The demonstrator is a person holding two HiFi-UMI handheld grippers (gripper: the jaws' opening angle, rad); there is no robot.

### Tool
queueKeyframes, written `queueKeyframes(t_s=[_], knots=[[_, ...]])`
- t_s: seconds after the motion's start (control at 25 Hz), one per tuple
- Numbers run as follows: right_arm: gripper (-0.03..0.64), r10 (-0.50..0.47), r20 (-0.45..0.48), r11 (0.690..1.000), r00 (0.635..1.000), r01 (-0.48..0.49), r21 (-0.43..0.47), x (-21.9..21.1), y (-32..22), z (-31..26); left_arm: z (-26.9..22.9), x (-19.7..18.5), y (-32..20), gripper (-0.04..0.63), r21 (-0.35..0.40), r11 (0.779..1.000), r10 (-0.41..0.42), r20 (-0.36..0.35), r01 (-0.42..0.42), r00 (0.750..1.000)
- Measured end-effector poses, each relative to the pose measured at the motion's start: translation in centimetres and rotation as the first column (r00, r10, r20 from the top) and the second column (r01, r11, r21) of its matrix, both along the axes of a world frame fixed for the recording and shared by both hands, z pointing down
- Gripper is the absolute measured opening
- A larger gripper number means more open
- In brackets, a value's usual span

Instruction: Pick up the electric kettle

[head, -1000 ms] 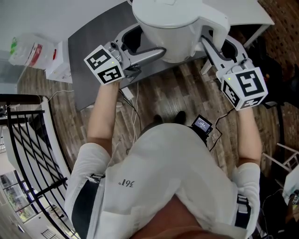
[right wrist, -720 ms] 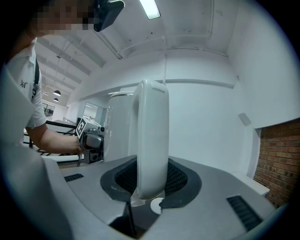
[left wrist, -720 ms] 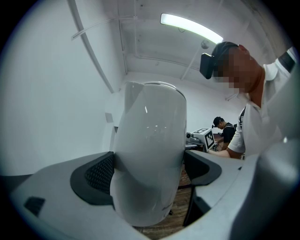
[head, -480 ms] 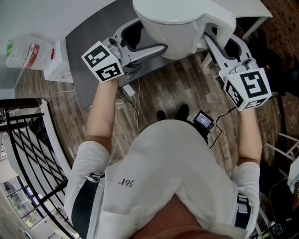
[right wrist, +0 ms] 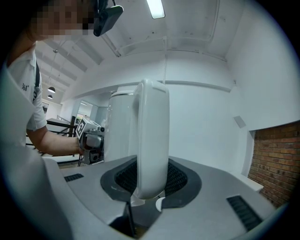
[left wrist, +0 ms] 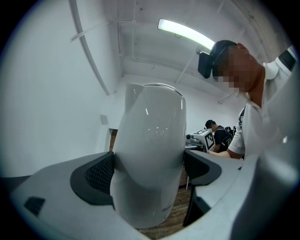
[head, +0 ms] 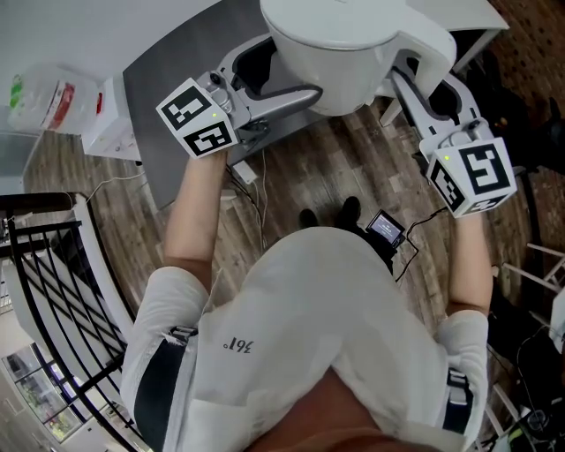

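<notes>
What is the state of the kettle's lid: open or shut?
Shut. In the head view the lid lies flat on top of the kettle; the left gripper view shows its top closed too.

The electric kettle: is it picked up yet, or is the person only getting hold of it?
Done: the left tongs are clamped on the body of the kettle, and the right tongs on its handle. In hand: the kettle hangs between them with wooden floor showing beneath it, so it looks lifted. Left: probably only carrying it or setting it down; where, nothing shows.
</notes>
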State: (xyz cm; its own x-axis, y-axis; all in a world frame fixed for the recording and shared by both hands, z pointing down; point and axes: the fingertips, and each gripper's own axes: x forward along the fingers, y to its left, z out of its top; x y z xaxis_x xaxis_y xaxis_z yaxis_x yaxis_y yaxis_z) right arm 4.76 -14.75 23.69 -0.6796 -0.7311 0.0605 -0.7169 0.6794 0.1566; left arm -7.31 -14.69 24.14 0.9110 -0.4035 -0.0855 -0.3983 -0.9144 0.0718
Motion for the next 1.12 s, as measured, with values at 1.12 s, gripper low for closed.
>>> queueKeyframes(t_s=[1.12], knots=[[0.115, 0.059, -0.001, 0.998, 0.998, -0.059, -0.007, -0.3, 7.9, -0.8, -1.0, 0.0, 6.6, 0.462, 0.001, 0.997, 0.083, -0.019, -0.083, 0.996]])
